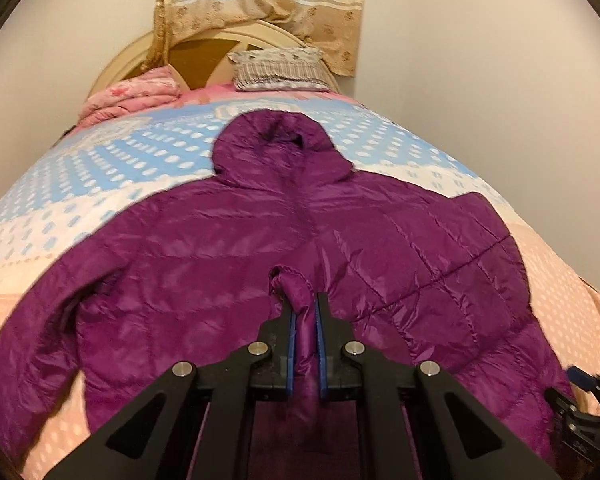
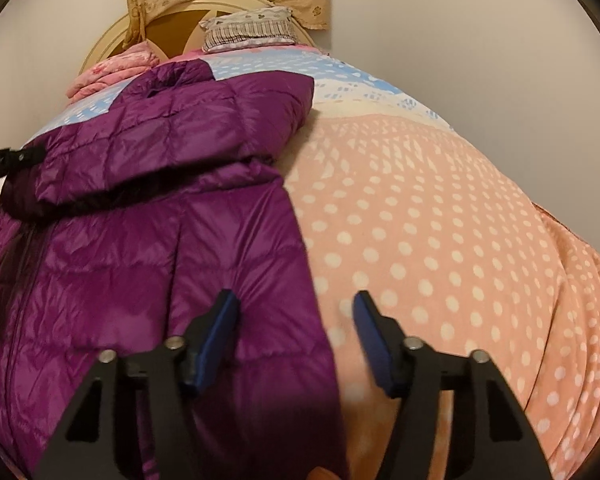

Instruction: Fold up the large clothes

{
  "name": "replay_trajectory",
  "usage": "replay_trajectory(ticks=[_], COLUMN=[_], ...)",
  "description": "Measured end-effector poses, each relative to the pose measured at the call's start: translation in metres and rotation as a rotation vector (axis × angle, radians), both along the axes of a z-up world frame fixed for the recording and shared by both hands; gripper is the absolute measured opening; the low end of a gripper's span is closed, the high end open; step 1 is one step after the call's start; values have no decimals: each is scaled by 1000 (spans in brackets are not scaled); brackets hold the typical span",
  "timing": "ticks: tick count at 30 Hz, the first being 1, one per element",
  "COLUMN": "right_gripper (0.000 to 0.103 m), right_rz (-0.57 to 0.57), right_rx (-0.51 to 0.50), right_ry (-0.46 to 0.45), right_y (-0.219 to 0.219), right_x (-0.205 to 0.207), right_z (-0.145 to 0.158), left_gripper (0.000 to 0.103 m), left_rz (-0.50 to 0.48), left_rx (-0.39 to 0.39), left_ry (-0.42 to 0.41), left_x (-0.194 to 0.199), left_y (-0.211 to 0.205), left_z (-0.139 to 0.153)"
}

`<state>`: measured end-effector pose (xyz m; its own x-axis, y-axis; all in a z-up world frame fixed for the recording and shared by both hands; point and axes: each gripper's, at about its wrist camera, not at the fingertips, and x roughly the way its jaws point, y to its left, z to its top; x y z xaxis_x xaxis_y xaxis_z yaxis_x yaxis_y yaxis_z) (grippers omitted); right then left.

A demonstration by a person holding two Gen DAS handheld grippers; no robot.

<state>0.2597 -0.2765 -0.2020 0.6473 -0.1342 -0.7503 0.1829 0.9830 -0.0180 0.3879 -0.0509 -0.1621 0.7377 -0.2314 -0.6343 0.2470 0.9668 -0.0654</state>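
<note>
Purple jacket (image 1: 228, 248): quilted, shiny, hooded, spread front-up on the bed (image 2: 440, 220) with the hood (image 1: 276, 140) toward the headboard; the right sleeve (image 2: 160, 140) already lies folded across the chest.
Left gripper (image 1: 305, 304): jaws pinched tight on a bunched fold of the jacket's lower edge, near the zip line; fabric pokes out past the blue pads.
Right gripper (image 2: 296, 312): jaws partly apart, straddling the jacket's right side edge, one pad over purple fabric, the other over the dotted peach bedcover; nothing is gripped yet.
Step in hand: probably taking both lower corners to fold the hem up toward the hood.
Risk, slip: this slick cloth could slide out of the left pinch if lifted fast, since only a small bunch is caught.
Risk, wrong catch: the right jaws could close on the bedcover along with the jacket, dragging the bedding.
Risk, undoing: an uneven lift could tip the folded sleeve back open.
</note>
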Motion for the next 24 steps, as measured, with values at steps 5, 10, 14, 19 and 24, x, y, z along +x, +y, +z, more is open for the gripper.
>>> replay_trajectory(ticks=[5,10,14,19,24], right_gripper=[60,60,60,60,60], right_rz=[0,-3,-3,-9,38], right_rx=[-4,-25,-32,-7,3], right_ry=[4,-2,-5,0,-32], right_y=[0,3,4,-4,-9], right_x=[1,1,1,5,35], right_z=[-2,-5,-6,17,60], left_gripper=[7,7,7,13,59], left_rz=[59,115,141,168,231], left_rx=[-1,4,43,59,137], left_ry=[-2,-3,-1,44,-30], left_x=[16,26,26,36,34], left_y=[25,49,58,58,53], left_z=[-1,-5,-18,-32,-25])
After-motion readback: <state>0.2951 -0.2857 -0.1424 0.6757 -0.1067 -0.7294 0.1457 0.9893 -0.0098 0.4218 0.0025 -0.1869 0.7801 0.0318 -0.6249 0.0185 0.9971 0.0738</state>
